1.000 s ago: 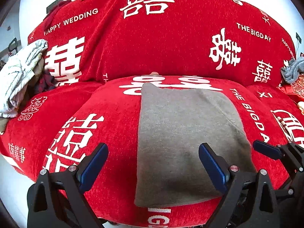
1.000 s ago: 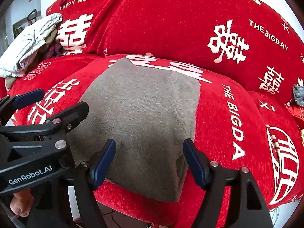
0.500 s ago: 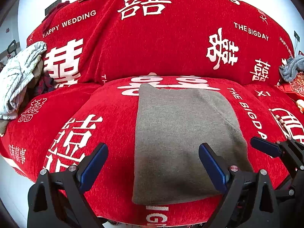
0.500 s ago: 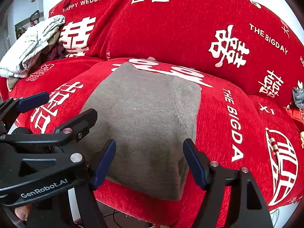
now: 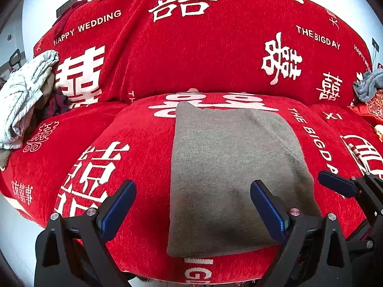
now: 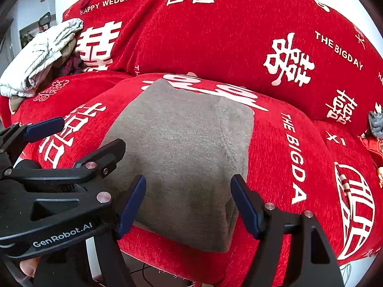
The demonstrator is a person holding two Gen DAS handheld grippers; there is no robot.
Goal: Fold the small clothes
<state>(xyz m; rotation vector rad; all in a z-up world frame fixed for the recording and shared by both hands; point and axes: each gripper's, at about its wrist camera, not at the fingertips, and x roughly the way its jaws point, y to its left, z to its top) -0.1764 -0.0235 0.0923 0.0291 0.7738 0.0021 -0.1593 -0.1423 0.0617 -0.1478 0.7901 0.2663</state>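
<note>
A grey knit garment [image 5: 229,167] lies folded flat in a neat rectangle on the middle seat cushion of a red sofa [image 5: 134,124]; it also shows in the right wrist view [image 6: 182,153]. My left gripper [image 5: 192,211] is open and empty, hovering in front of the garment's near left edge. My right gripper [image 6: 189,204] is open and empty, hovering in front of the garment's near right part. In the right wrist view the left gripper's black body [image 6: 55,181] is at the left. Neither gripper touches the cloth.
A heap of pale and dark clothes [image 5: 26,95] lies on the sofa's left end, also in the right wrist view [image 6: 40,57]. A grey cloth [image 5: 368,83] and red items [image 5: 373,106] lie at the right end. The sofa's front edge is just below the garment.
Both grippers have drawn back slightly from the sofa and stayed open. The folded grey garment has not moved.
</note>
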